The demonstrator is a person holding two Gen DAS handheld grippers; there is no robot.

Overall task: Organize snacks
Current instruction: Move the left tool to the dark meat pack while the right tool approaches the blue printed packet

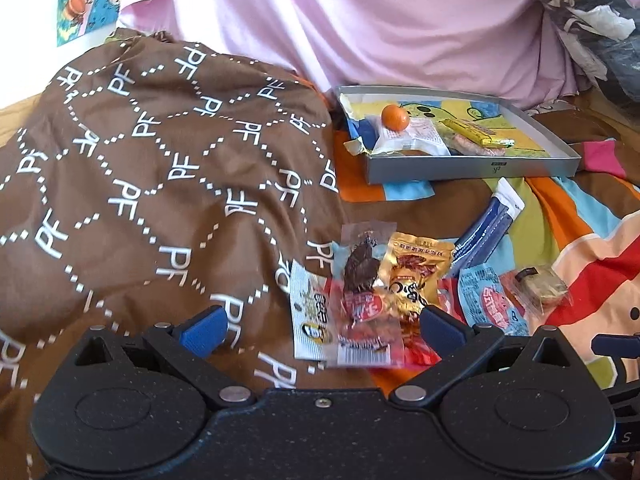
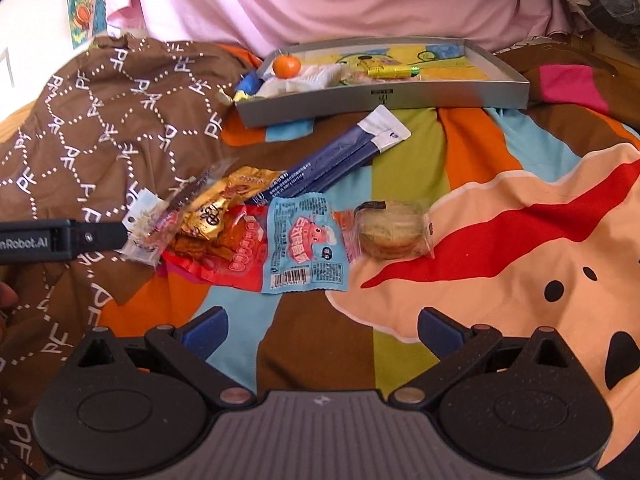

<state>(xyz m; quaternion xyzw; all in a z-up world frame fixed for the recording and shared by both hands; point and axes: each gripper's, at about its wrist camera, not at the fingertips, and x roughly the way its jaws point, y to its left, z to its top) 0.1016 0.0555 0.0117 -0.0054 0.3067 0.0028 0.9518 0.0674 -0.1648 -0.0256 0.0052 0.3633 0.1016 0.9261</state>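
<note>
The left gripper (image 1: 322,326) is spread wide, blue pads either side of a clear plastic snack packet with dark contents (image 1: 362,292), its long axis running near to far. The right gripper (image 2: 322,330) is likewise released, empty, near a light-blue packet with a pink pig and barcode (image 2: 306,242). Far behind, a shallow grey cardboard tray (image 2: 384,98) holds a small orange tangerine (image 2: 286,66). The left brown quilt (image 1: 140,168) repeats "PF".

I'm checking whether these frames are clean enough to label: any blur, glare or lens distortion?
Left wrist view: the clear-wrapped snack packets between the open left claw look smeared by motion blur; the top-left corner is blown out white. Right wrist view: sharper, but fisheye bends the grey cardboard tray, and the gold foil packet glints.
</note>
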